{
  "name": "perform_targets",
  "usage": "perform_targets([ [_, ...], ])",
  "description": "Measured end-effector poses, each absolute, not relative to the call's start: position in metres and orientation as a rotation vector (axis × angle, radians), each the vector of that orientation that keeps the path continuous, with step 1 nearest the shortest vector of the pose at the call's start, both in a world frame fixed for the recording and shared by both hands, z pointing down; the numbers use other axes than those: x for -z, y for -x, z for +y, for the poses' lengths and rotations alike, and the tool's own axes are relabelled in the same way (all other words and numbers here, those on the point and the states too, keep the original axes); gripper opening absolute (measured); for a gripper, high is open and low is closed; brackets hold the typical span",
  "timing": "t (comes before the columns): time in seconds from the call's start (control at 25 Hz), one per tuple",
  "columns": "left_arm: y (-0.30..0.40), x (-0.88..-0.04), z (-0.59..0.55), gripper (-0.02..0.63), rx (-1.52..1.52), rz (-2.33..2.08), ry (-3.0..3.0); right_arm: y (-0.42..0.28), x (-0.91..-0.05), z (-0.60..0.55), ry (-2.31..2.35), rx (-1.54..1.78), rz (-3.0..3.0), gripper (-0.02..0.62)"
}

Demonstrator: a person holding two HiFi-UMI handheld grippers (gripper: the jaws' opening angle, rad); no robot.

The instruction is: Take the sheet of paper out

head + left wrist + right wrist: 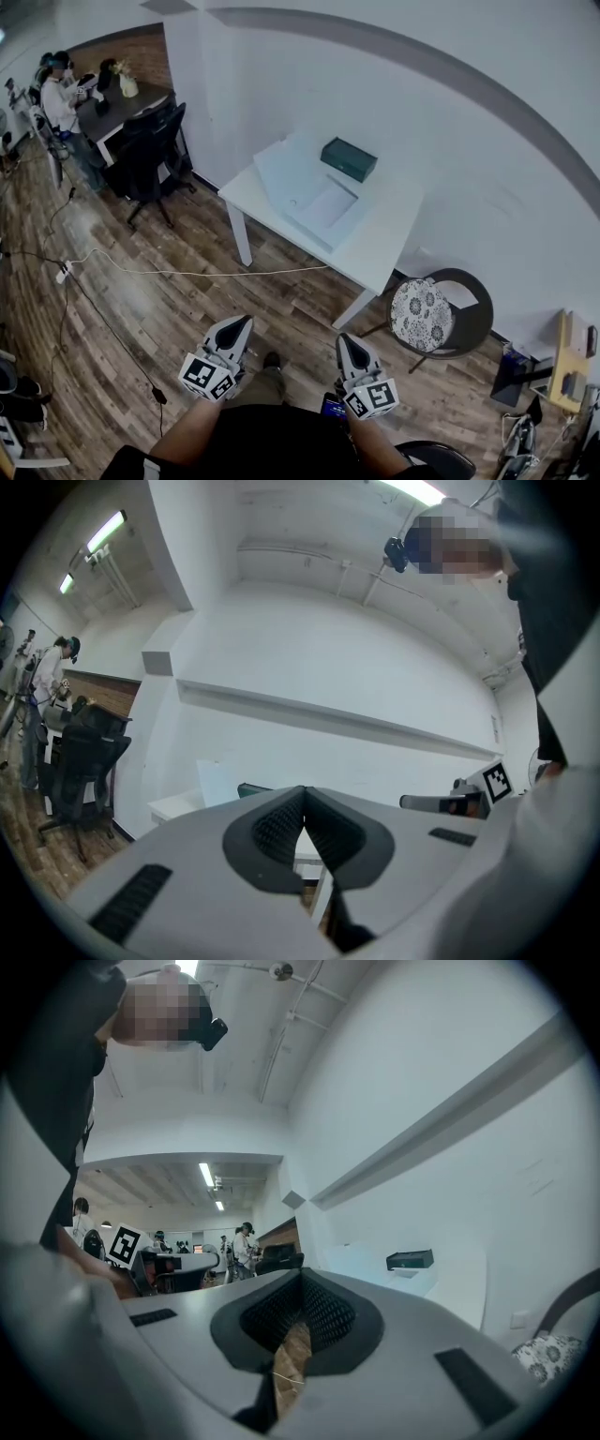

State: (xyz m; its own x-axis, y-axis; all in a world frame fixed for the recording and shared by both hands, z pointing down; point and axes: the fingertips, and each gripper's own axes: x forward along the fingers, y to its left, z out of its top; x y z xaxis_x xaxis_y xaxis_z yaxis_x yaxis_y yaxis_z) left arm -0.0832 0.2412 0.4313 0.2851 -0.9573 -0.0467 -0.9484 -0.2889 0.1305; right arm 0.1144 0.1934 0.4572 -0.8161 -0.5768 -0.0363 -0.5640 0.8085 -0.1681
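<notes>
Sheet of paper (328, 204) sits where it started, a pale rectangle lying in what looks like an open white folder or flat box (286, 173) on the white table (380, 255), just beside the dark green box (349, 158). Nothing has touched it yet! The person stands well back on the wood floor, with the table across open floorboards. Left gripper (241, 322): tongs pressed together, nothing between them. Right gripper (345, 339): same story, tips meeting, empty, only floorboards showing through the gap behind. Both point level toward the table. My read: the task is at its very start. Everything is left: the walk up, opening the tongs, pinching the sheet's edge and drawing it out.
</notes>
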Motion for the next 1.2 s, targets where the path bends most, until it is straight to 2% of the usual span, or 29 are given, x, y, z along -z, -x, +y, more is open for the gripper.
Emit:
perform_targets([
  [0.72,0.165,-0.427,0.067,0.000,0.172,-1.764,-2.481,-0.021,-0.443,0.025,1.013,0.180,2.933,0.011],
  [1.2,0.157,-0.451,-0.024,0.000,0.115,-1.546,-2.541,-0.013,-0.448,-0.047,1.105,0.193,2.921,0.011],
])
